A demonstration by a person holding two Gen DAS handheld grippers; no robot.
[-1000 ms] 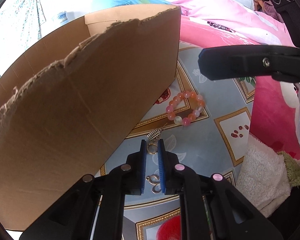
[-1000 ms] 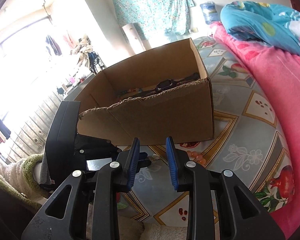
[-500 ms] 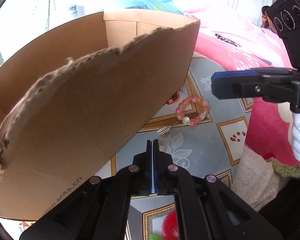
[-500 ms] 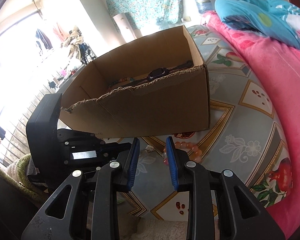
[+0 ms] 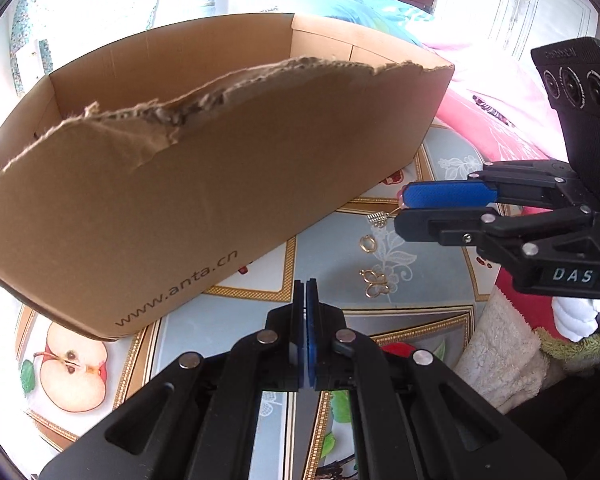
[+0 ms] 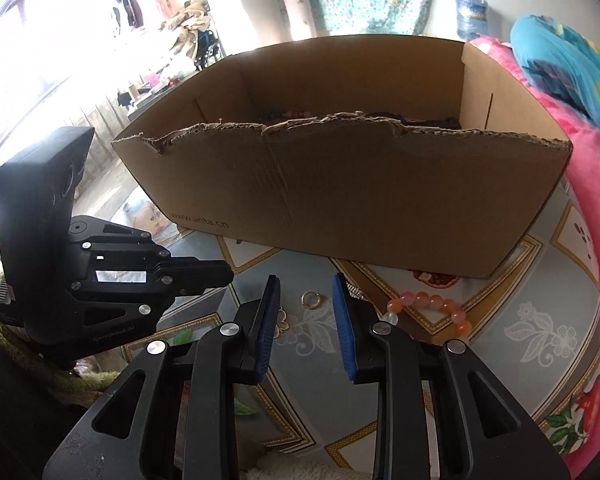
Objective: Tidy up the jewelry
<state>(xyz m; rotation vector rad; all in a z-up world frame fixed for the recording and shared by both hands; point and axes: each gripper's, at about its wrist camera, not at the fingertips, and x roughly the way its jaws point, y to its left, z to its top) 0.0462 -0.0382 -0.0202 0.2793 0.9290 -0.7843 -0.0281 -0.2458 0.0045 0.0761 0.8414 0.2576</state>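
A brown cardboard box [image 5: 188, 184] stands on the patterned tablecloth; it also shows in the right wrist view [image 6: 360, 196], with beads and dark items inside. On the cloth lie a gold ring [image 5: 368, 243] [image 6: 311, 299], a gold butterfly charm [image 5: 374, 282] [image 6: 281, 322], a small spiral trinket [image 5: 378, 219] and a pink-orange bead bracelet [image 6: 428, 308]. My left gripper [image 5: 305, 292] is shut and empty, raised short of the charm. My right gripper [image 6: 306, 304] is open, its fingers on either side of the ring from above.
A pink blanket [image 6: 596, 184] borders the cloth on the right. A white fluffy towel [image 5: 496, 352] lies at the near edge. The tablecloth [image 6: 540, 320] has fruit prints and gold frames. Room clutter stands beyond the box.
My left gripper closed with nothing in it and pulled back and up from the ring and charm. My right gripper stayed open and came lower over the ring, closer to the box.
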